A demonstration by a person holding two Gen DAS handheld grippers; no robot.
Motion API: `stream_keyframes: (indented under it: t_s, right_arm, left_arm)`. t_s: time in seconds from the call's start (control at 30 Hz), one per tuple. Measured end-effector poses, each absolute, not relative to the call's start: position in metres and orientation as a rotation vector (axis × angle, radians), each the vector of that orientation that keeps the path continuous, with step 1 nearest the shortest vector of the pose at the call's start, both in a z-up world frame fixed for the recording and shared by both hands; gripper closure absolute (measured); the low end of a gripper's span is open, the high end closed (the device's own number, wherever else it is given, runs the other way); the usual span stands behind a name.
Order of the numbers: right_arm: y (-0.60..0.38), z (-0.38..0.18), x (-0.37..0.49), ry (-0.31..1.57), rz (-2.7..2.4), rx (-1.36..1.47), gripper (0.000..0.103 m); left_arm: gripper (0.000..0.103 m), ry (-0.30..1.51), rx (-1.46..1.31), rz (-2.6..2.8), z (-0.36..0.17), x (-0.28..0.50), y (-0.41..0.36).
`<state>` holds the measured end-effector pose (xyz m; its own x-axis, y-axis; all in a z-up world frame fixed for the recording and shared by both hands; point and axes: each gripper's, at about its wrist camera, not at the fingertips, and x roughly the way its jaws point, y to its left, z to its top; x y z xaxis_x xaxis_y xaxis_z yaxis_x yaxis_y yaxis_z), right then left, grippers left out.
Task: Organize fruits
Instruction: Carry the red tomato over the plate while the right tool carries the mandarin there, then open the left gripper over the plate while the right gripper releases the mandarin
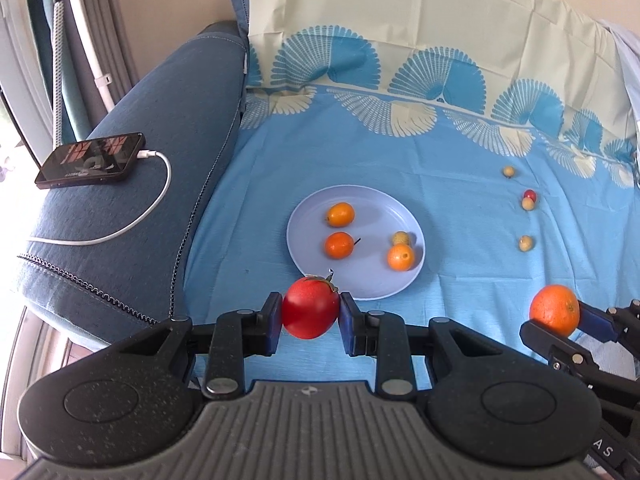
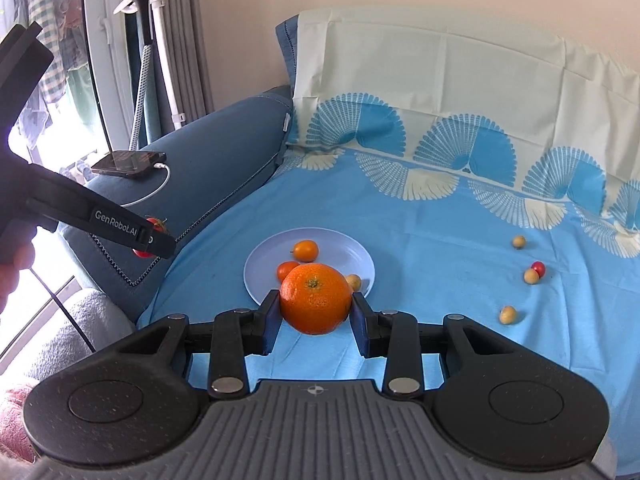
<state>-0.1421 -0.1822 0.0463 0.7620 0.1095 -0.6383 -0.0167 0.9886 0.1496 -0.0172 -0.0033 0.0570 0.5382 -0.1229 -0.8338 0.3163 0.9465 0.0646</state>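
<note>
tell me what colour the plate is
Pale lavender-blue plate, clearest in the left wrist view.

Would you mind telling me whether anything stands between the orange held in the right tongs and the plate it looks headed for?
Nothing visible does. The right tongs grip the orange just short of the plate's near rim, with only bare blue sheet between. The plate already holds small fruits, but free space remains at its far side.

My left claw (image 1: 311, 316), black with blue pads, grips a red tomato (image 1: 310, 309); my right (image 2: 316, 312) an orange (image 2: 315, 298). Pale lilac plate (image 1: 360, 284); blue sheet (image 1: 440, 208) with cream fan motifs.
</note>
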Motion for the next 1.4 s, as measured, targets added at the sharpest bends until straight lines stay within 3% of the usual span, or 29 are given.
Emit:
stream_keyframes:
  t_s: [0.63,1.4]
  right_arm:
    - [-0.189,0.019,-0.093,0.778,0.045,0.171,0.065]
    - [-0.174,-0.088,0.047,0.986,0.095,0.128,0.065]
  left_arm:
    - [0.070,1.005,0.216,-0.224,0.034,0.036,-0.010]
    - [0.070,1.150,0.342,-0.244,-0.088,0.145,-0.065]
